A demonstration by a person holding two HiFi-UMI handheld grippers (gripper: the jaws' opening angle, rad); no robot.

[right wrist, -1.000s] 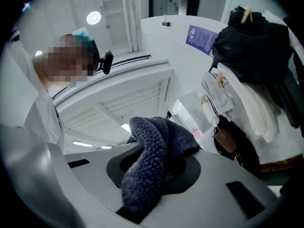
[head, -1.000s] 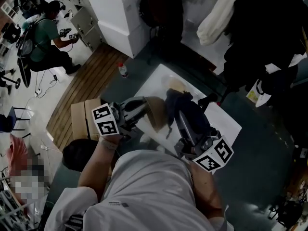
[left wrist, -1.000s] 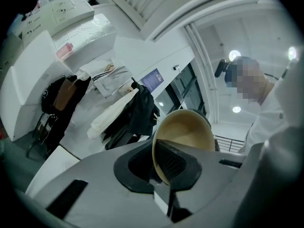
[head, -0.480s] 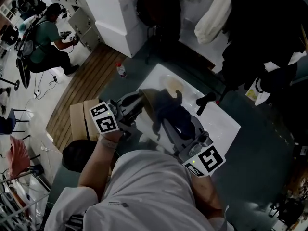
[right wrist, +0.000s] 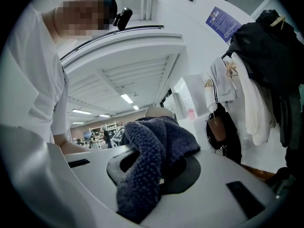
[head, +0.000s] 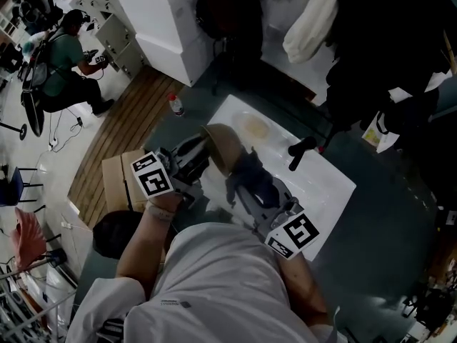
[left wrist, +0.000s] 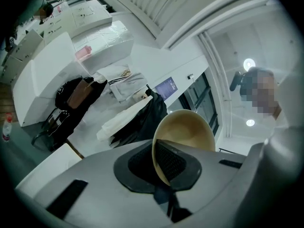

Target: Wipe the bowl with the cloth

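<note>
A tan bowl [head: 223, 147] is held up off the white table [head: 325, 181], tilted on its side, with my left gripper [head: 201, 153] shut on its rim. The left gripper view shows the bowl [left wrist: 187, 134] standing up between the jaws. My right gripper [head: 244, 184] is shut on a dark blue cloth [head: 246, 171], which lies against the bowl's right side. That cloth [right wrist: 154, 148] bulges out over the jaws in the right gripper view, with the bowl's rim [right wrist: 159, 112] just behind it.
A round pale plate [head: 253, 126] and a dark tool [head: 301, 149] lie on the table's far half. A cardboard box [head: 121, 181] stands at the left, a plastic bottle [head: 175, 105] on the floor beyond it. Dark clothes [head: 385, 41] hang at the back right. Another person [head: 61, 63] is far left.
My right gripper has drawn the cloth left and toward me, in against the bowl. The bowl has tipped more upright in the left gripper.
</note>
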